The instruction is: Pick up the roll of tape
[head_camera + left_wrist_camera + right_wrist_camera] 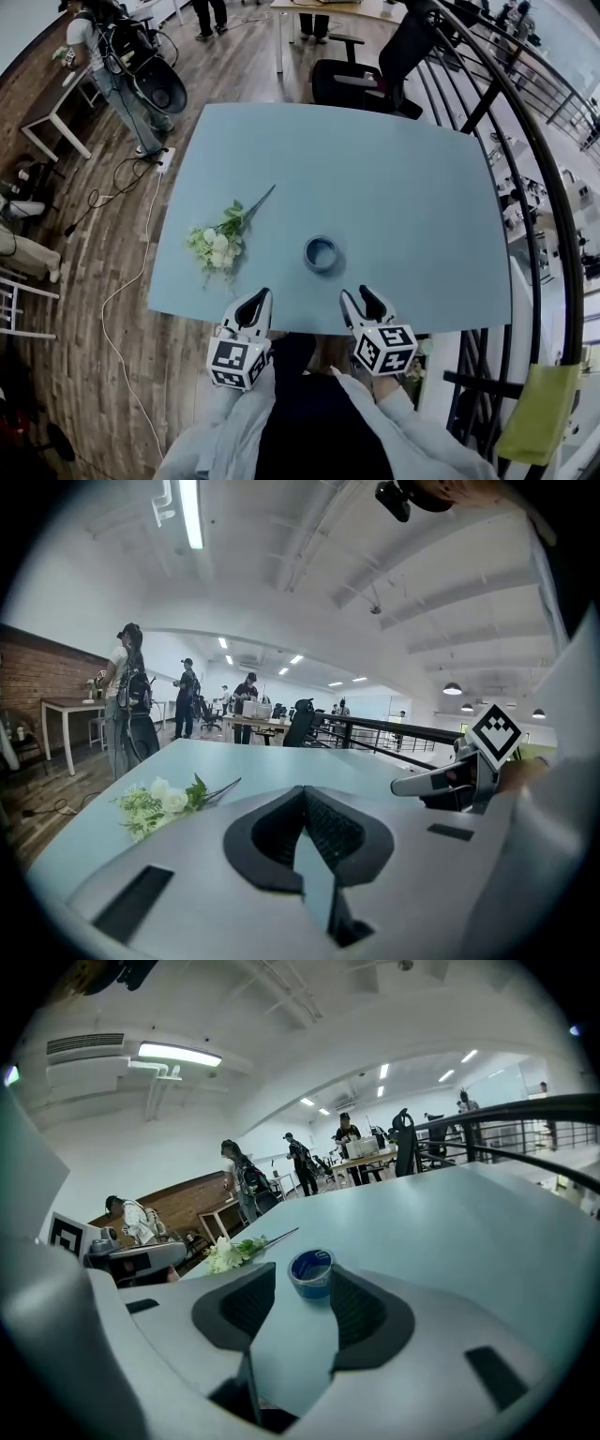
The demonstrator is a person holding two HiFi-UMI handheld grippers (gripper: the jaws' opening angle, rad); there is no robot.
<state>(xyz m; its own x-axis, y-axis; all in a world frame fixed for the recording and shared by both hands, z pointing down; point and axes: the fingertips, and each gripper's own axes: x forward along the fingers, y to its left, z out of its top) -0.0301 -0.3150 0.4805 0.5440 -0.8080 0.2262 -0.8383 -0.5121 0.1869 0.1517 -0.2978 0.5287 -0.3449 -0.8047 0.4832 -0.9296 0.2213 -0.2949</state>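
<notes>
pale blue desk [422,187] fills the head view. the roll of tape [320,254], blue, lies flat near the desk's near edge, hole upward. a sprig of white flowers [220,242] lies to its left, well apart from it. your left gripper [260,298] sits at the near edge, below the flowers, its jaw tips pressed together with nothing between them. your right gripper [358,294] sits at the near edge, just right of the tape's line, jaws spread. the tape rests ahead of it and slightly left, not touched by either gripper. a black office chair [375,70] stands beyond the far edge; a dark railing [525,141] runs along the right.

left gripper view: the jaws meet at their tips and hold nothing. the flowers [159,803] lie ahead and to the left on the desk. the right gripper's marker cube [494,731] shows at the right side. the tape is not seen in this view.

right gripper view: the jaws stand wide apart and empty. the roll of tape [311,1274] sits on the desk in line with the gap, at or just past the tips, clear of both pads. the flowers [230,1252] lie further off to the left. people stand at benches in the background.
</notes>
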